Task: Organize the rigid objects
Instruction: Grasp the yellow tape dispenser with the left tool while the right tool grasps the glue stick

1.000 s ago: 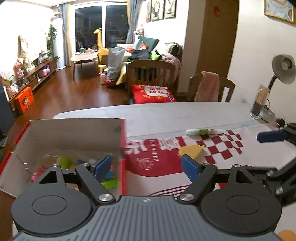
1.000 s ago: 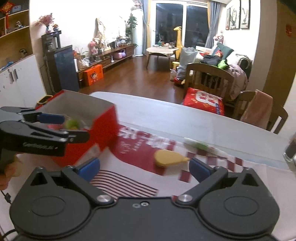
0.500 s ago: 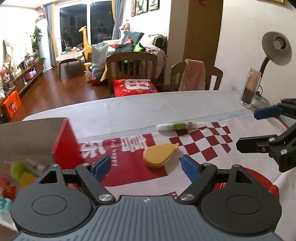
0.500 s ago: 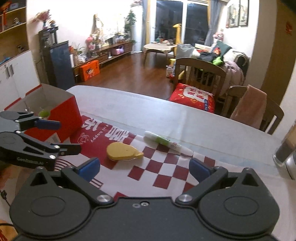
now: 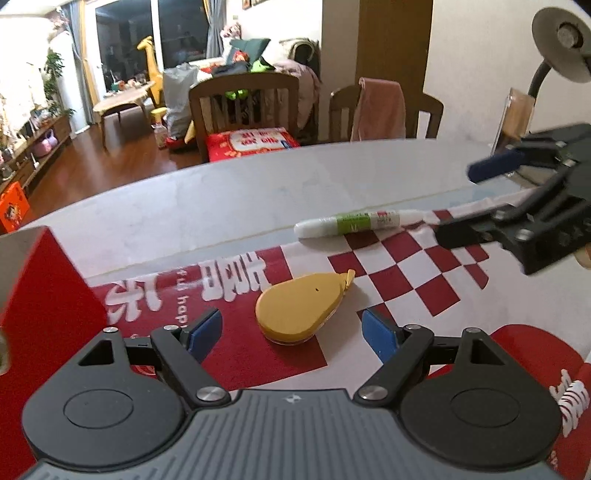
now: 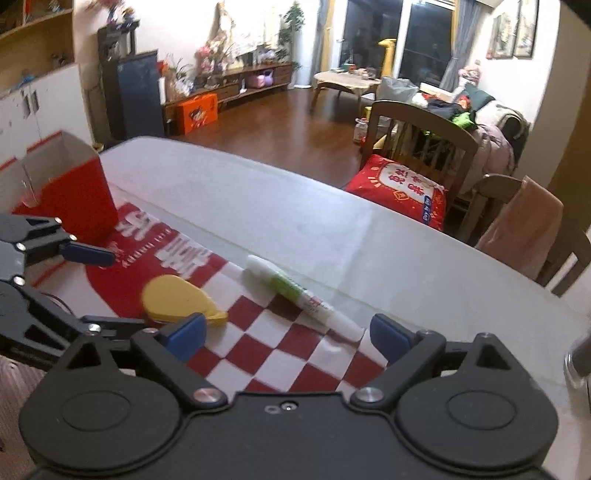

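A yellow teardrop-shaped object [image 5: 300, 307] lies on the red and white cloth [image 5: 406, 273], just ahead of my open, empty left gripper [image 5: 291, 334]. It also shows in the right wrist view [image 6: 177, 297]. A white and green pen-like tube [image 5: 354, 222] lies at the cloth's far edge; in the right wrist view the tube [image 6: 299, 293] lies just ahead of my open, empty right gripper [image 6: 288, 334]. The red box [image 6: 70, 195] stands at the left.
The red box's corner [image 5: 48, 295] is close on the left of my left gripper. A desk lamp [image 5: 557, 33] and a glass [image 5: 513, 118] stand at the table's far right. Wooden chairs [image 6: 424, 147] stand behind the white table [image 6: 295, 221].
Both grippers have swung right, away from the red box, and closer to the cloth. The yellow object now sits centred before the left gripper, the tube before the right.
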A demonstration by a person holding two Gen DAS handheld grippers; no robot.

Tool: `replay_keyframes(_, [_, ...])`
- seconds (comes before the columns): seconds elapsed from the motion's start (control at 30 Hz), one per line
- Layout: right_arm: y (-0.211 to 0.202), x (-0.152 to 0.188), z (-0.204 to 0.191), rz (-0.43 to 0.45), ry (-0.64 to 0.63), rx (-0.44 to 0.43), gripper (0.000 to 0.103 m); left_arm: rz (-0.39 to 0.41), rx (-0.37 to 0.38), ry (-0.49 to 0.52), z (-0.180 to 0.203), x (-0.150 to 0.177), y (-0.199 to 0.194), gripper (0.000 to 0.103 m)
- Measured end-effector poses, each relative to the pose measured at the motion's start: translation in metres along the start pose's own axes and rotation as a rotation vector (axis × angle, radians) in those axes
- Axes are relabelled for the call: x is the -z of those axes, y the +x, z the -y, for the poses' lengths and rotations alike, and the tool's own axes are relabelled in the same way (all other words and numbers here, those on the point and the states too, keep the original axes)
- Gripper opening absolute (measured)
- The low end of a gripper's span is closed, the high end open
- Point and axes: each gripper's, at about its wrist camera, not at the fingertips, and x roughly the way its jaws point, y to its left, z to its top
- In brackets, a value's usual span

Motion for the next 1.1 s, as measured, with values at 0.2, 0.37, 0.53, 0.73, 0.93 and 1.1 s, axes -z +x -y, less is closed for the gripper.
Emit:
replay_keyframes(0.2, [0.033,-0.004,0.011,-0.034,-0.028,-0.013,0.084,-0.021,0.008,-0.009,-0.003,0.0,0.024,0.083])
replay_keyframes(0.37, [0.052,-0.005,0.01,-0.048,-0.077,-0.032,0.074,-0.032,0.014,-0.009,-0.004,0.0,0.04,0.083])
replay_keyframes(0.53, [0.063,-0.011,0.009,-0.047,-0.144,-0.058,0.069,-0.034,0.007,0.01,-0.006,0.004,0.052,0.083])
replay_keyframes(0.73, [0.078,-0.016,0.014,-0.053,-0.136,-0.076,0.057,-0.002,0.022,0.018,-0.007,0.003,0.057,0.083])
replay_keyframes(0.93, [0.086,-0.012,0.013,-0.065,-0.13,-0.097,0.048,0.016,0.043,0.041,0.0,0.0,0.06,0.083])
replay_keyframes(1.1, [0.085,-0.011,0.01,-0.053,-0.106,-0.091,0.039,0.013,0.044,0.045,0.002,-0.001,0.061,0.081])
